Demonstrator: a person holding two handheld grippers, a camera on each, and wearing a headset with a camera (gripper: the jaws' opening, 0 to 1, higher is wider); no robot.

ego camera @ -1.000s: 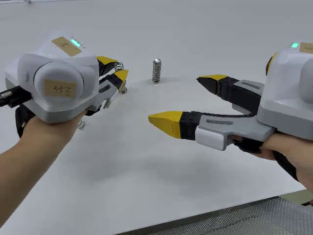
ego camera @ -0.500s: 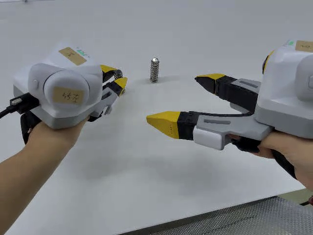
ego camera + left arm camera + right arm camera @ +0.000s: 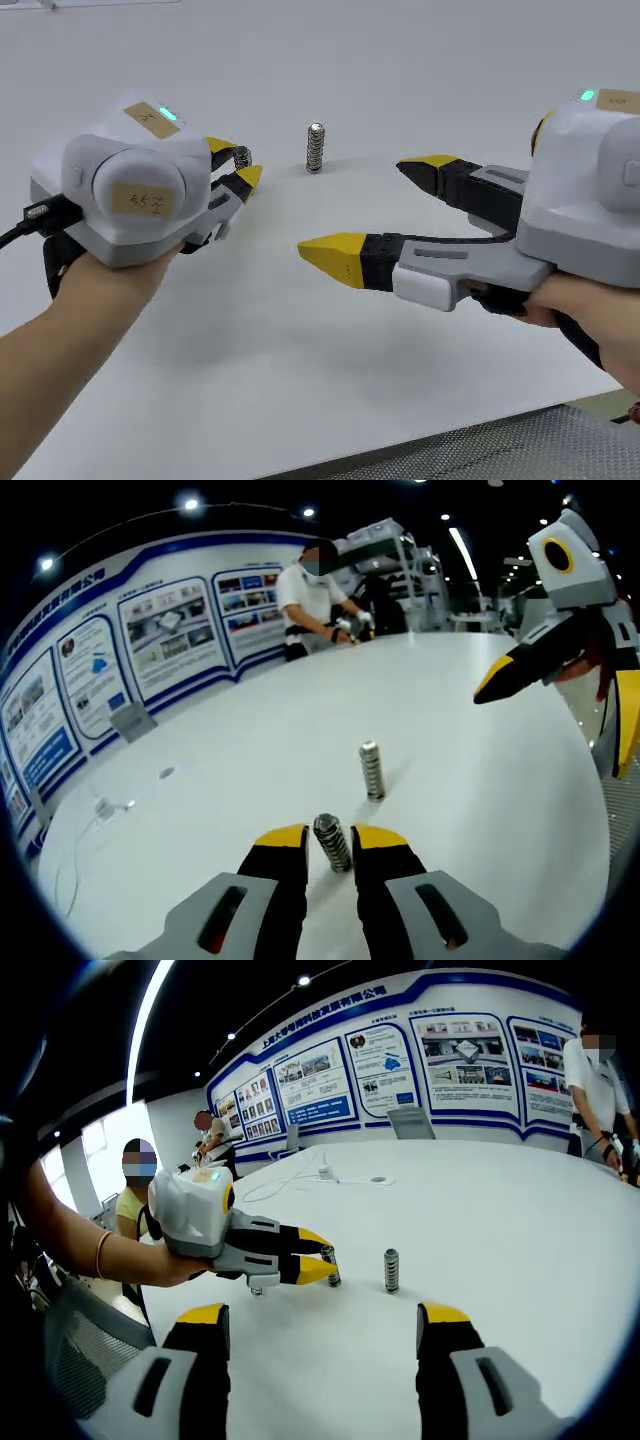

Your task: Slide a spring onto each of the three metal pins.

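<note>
A metal pin with a spring on it (image 3: 316, 147) stands upright on the white table (image 3: 300, 360), ahead of both grippers. It also shows as the pin with a spring (image 3: 372, 770) and as the sprung pin (image 3: 391, 1270). My left gripper (image 3: 238, 160) is shut on a second spring (image 3: 241, 155), which stands upright between the yellow fingertips (image 3: 283, 837). From the other side, the left gripper (image 3: 320, 1262) pinches that spring (image 3: 330, 1265) low over the table. My right gripper (image 3: 370, 208) hovers wide open to the right with nothing between its jaws. A small metal piece (image 3: 257, 1288) lies under the left gripper.
The table's front edge runs along the bottom right, with a grey mesh surface (image 3: 540, 440) beyond it. A cable (image 3: 100, 806) lies far left on the table. A person (image 3: 318, 600) stands at the far side, and another person (image 3: 140, 1185) sits behind the left gripper.
My left gripper has shifted a little to the right and tilted, with the spring now lower between its tips. The right gripper has barely moved.
</note>
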